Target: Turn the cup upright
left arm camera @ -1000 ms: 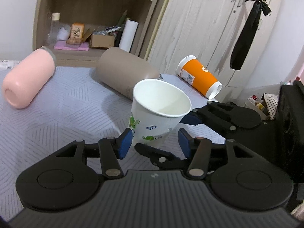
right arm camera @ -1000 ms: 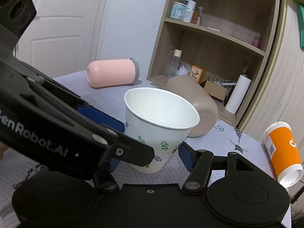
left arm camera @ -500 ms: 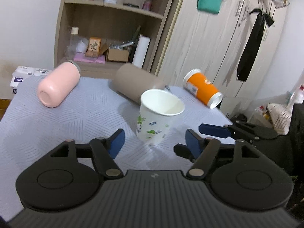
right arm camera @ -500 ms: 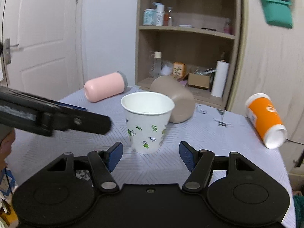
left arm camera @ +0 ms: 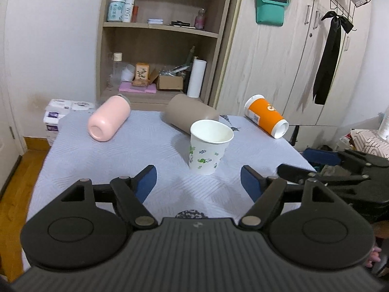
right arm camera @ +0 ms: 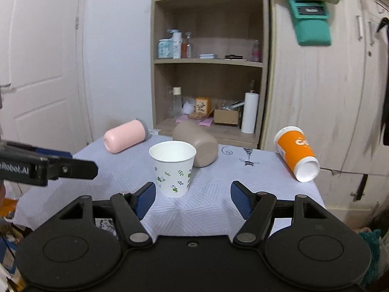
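Observation:
A white paper cup with a green leaf print point(left arm camera: 208, 147) stands upright, mouth up, on the lilac tablecloth point(left arm camera: 136, 150); it also shows in the right wrist view point(right arm camera: 173, 171). My left gripper point(left arm camera: 198, 184) is open and empty, drawn back from the cup. My right gripper point(right arm camera: 192, 197) is open and empty, also back from the cup. The right gripper shows at the right edge of the left wrist view point(left arm camera: 340, 165). The left gripper shows at the left edge of the right wrist view point(right arm camera: 48, 169).
A pink bottle point(left arm camera: 109, 121), a beige tumbler point(left arm camera: 190, 115) and an orange cup point(left arm camera: 266, 118) lie on their sides at the table's far side. A shelf unit point(left arm camera: 158, 48) and a wardrobe point(left arm camera: 291, 60) stand behind. The table's right edge point(right arm camera: 316, 189) is near the orange cup.
Both grippers have let go of the paper cup and pulled back from it. The cup now stands upright alone on the table.

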Demonstrator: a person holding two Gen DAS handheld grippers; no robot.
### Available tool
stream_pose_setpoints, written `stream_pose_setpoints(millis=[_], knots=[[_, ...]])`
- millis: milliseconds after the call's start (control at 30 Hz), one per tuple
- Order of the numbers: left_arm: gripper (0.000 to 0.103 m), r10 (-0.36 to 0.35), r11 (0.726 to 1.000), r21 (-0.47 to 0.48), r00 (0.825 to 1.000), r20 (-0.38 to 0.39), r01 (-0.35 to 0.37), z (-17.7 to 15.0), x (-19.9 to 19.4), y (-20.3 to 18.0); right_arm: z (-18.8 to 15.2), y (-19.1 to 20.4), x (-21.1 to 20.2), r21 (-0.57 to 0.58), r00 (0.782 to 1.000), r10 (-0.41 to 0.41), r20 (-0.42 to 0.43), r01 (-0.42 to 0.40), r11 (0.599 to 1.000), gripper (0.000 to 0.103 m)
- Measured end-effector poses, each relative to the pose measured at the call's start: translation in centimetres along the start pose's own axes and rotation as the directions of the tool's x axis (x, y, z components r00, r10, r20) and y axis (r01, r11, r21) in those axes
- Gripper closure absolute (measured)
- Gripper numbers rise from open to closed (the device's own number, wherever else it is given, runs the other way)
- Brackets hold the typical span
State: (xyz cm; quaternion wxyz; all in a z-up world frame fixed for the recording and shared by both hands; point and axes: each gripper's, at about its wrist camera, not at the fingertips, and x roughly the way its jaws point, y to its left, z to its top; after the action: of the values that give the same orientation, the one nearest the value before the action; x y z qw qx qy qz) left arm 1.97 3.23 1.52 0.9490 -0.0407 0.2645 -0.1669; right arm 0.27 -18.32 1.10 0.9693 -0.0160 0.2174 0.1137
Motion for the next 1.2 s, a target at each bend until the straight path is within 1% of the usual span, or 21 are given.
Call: stream_pose_setpoints(millis=[133,267,433,467,500,533,600,633,667,767,867,933,1000,1133,1200], knots=[[0.027,0.017,1.000,-0.001,1.000,-0.010,-0.017,-0.1,-0.8,-0.2,0.1,0.4,-1.5,-0.006,1.000,-0.028,0.015,0.028,1.000,0.030],[0.027,0.027,1.000,-0.004,0.999,-0.041,-0.027,-0.4,-0.8,-0.3,0.2,0.5,-3.0,-0.008,0.999,-0.041,0.021,0.041,0.999,0.028],[0.027,0.036,0.999,-0.001,0.999,-0.037,-0.036,-0.5,-1.4,-0.5,0.1,0.8,-4.3,-0.013,0.998,-0.051,0.033,0.052,0.999,0.028],[0.025,0.037,0.999,0.002,0.999,-0.036,-0.037,-0.5,-1.6,-0.6,0.2,0.8,-4.5,-0.013,0.998,-0.056,0.034,0.057,0.998,0.026],[0.023,0.042,0.999,0.007,0.999,-0.032,-0.042,-0.6,-1.8,-0.7,0.2,0.9,-4.6,-0.012,0.997,-0.063,0.036,0.064,0.998,0.024],[0.020,0.047,0.999,0.013,0.999,-0.028,-0.046,-0.6,-1.9,-0.9,0.2,0.9,-4.7,-0.011,0.997,-0.072,0.040,0.072,0.997,0.019],[0.017,0.058,0.998,0.023,0.998,-0.024,-0.057,-0.6,-2.1,-1.2,0.3,1.1,-5.1,-0.004,0.991,-0.120,0.064,0.120,0.993,0.010],[0.013,0.062,0.998,0.022,0.998,-0.022,-0.062,-0.6,-2.2,-1.2,0.3,1.2,-5.3,0.000,0.988,-0.140,0.071,0.140,0.990,0.003],[0.010,0.066,0.998,0.020,0.998,-0.020,-0.065,-0.6,-2.4,-1.3,0.4,1.3,-5.5,0.005,0.986,-0.152,0.076,0.152,0.988,0.000],[0.003,0.095,0.995,0.010,0.995,-0.018,-0.095,-0.6,-2.6,-1.4,0.7,1.7,-5.8,0.001,0.983,-0.169,0.075,0.169,0.986,0.000],[0.002,0.159,0.987,0.016,0.987,-0.016,-0.159,-0.6,-2.9,-1.6,0.8,2.2,-5.7,-0.009,0.978,-0.200,0.053,0.201,0.980,0.000],[0.002,0.195,0.981,0.020,0.980,-0.023,-0.195,-0.7,-3.1,-1.7,0.9,2.3,-5.6,-0.007,0.978,-0.206,0.040,0.206,0.979,0.000],[0.001,0.207,0.978,0.017,0.978,-0.021,-0.207,-0.7,-3.4,-1.7,0.9,2.3,-5.5,0.002,0.979,-0.200,0.030,0.200,0.980,0.000],[0.000,0.201,0.980,0.000,0.979,-0.011,-0.201,-0.7,-4.2,-1.4,1.0,2.4,-5.5,0.008,0.977,-0.211,0.016,0.211,0.978,0.000],[0.000,0.225,0.974,-0.002,0.974,-0.007,-0.225,-0.7,-4.4,-1.3,0.9,2.5,-5.4,0.007,0.976,-0.220,0.005,0.219,0.976,0.000]])
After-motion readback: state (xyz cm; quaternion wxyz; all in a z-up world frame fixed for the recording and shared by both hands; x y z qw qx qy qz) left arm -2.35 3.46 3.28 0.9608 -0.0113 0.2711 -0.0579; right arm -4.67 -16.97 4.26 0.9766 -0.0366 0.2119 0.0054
